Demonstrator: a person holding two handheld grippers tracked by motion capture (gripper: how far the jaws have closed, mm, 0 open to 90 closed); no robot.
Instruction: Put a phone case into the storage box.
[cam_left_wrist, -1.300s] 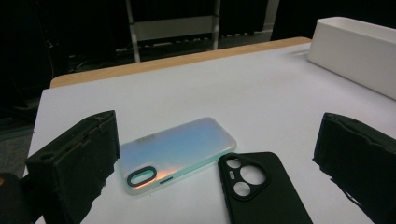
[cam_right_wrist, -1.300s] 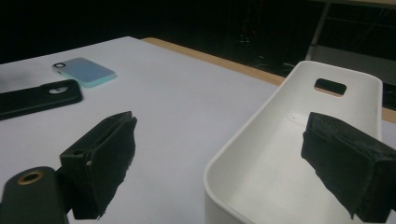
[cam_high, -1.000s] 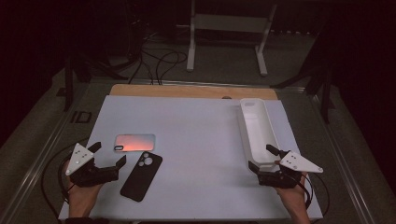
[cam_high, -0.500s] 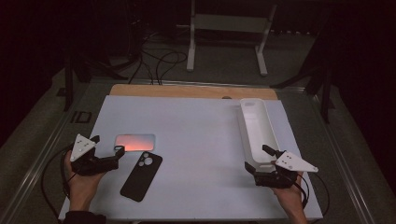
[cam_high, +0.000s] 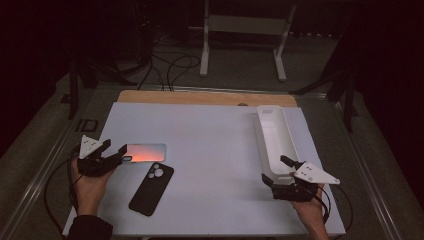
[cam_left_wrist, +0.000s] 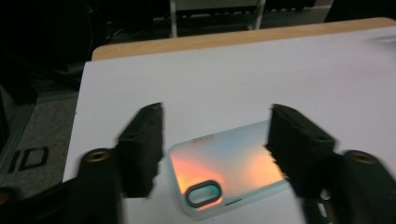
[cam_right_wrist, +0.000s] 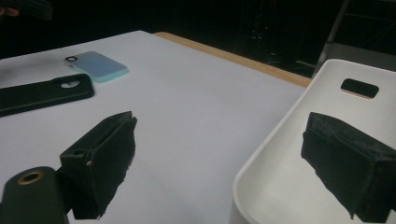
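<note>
Left gripper (cam_high: 121, 152) level, jaws closing astride iridescent case (cam_high: 145, 152).

Dim lab, white work table (cam_high: 210, 150), floor cables (cam_high: 170, 65), metal stand (cam_high: 245, 30)

Black tongs (cam_high: 116, 153), grey triangular plates

Room dim, surroundings near black; white counter (cam_high: 215, 150) lit from above, soft faint shadows. Iridescent phone case (cam_left_wrist: 224, 172) throws orange glare. Left gripper view motion-blurred, close black jaws soft. All frames grainy, low contrast.
</note>
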